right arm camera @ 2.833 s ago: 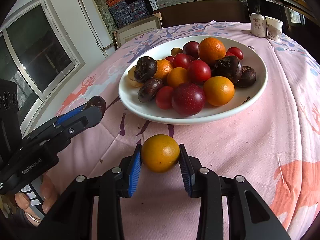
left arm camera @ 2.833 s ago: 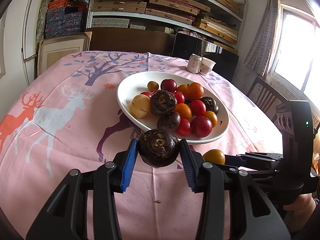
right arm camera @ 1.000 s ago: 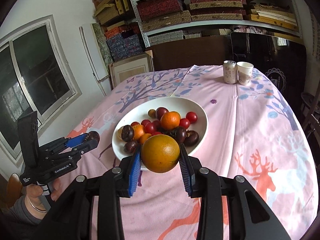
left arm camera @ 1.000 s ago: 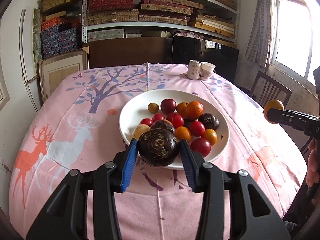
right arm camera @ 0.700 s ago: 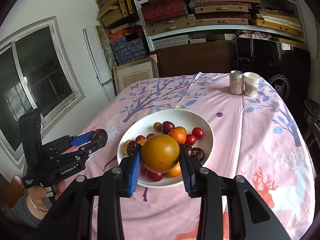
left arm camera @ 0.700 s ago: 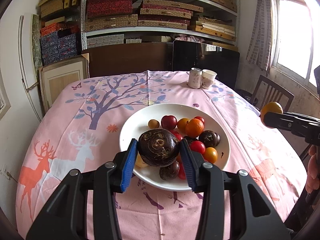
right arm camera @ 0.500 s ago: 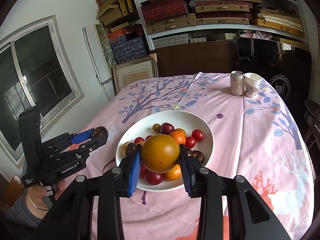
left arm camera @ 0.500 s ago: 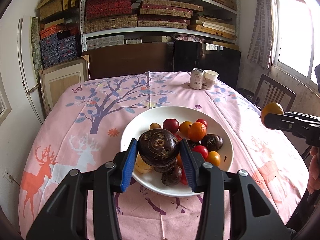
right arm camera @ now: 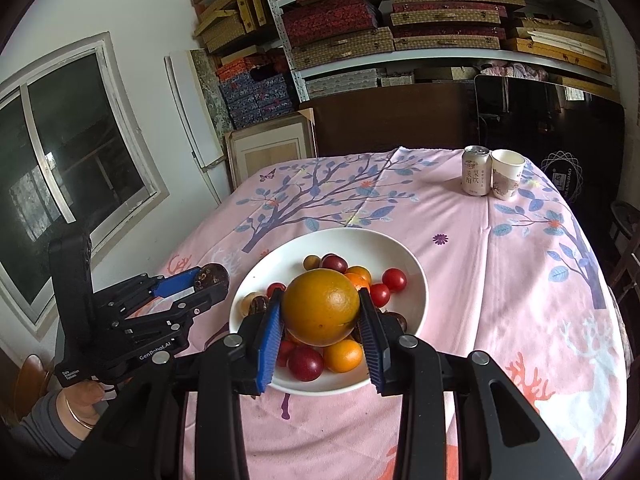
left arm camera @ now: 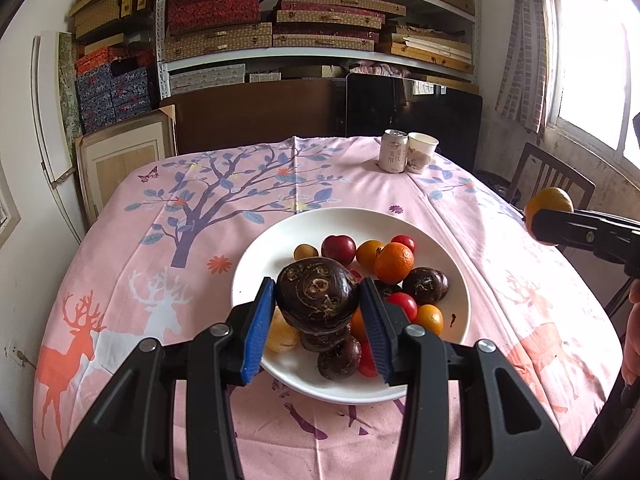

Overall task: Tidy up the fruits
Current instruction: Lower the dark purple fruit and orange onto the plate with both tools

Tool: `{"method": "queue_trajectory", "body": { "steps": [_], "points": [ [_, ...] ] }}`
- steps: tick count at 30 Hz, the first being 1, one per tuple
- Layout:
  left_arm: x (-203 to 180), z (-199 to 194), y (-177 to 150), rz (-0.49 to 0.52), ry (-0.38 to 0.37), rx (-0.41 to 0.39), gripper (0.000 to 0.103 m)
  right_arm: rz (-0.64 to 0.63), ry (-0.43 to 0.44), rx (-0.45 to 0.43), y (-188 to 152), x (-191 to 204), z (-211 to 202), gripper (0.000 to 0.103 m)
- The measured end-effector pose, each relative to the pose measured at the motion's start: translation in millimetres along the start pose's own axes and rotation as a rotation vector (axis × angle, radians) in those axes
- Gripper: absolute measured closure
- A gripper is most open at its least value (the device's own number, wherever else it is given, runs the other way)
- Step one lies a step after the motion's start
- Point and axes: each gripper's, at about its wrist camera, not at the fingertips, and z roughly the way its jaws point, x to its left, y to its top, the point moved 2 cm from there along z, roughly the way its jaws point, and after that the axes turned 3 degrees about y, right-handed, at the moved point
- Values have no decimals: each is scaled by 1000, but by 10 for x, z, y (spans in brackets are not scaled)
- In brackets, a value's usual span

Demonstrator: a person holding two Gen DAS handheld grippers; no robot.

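Note:
My left gripper (left arm camera: 318,304) is shut on a dark brown water chestnut (left arm camera: 316,298) and holds it high above the near side of the white plate (left arm camera: 260,252). My right gripper (right arm camera: 320,322) is shut on an orange (right arm camera: 320,306), also held high over the white plate (right arm camera: 412,264). The plate holds several fruits: red plums, cherry tomatoes, small oranges, dark chestnuts. In the left wrist view the right gripper shows at the far right with the orange (left arm camera: 547,204). In the right wrist view the left gripper shows at the left with the chestnut (right arm camera: 212,274).
A drink can (left arm camera: 393,156) and a paper cup (left arm camera: 422,153) stand at the table's far right. The pink patterned tablecloth (left arm camera: 180,220) covers the table. A wooden chair (left arm camera: 552,184) stands at the right. Shelves of boxes line the back wall.
Both grippers have risen and pulled back from the plate, each still holding its fruit. The plate now looks smaller and farther below.

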Motion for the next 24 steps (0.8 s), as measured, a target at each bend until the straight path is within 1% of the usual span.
{"method": "queue_trajectory", "body": {
  "steps": [24],
  "points": [
    [-18, 84, -15, 6, 5, 5, 61, -8, 3, 8, 7, 38, 50, 66]
  ]
}}
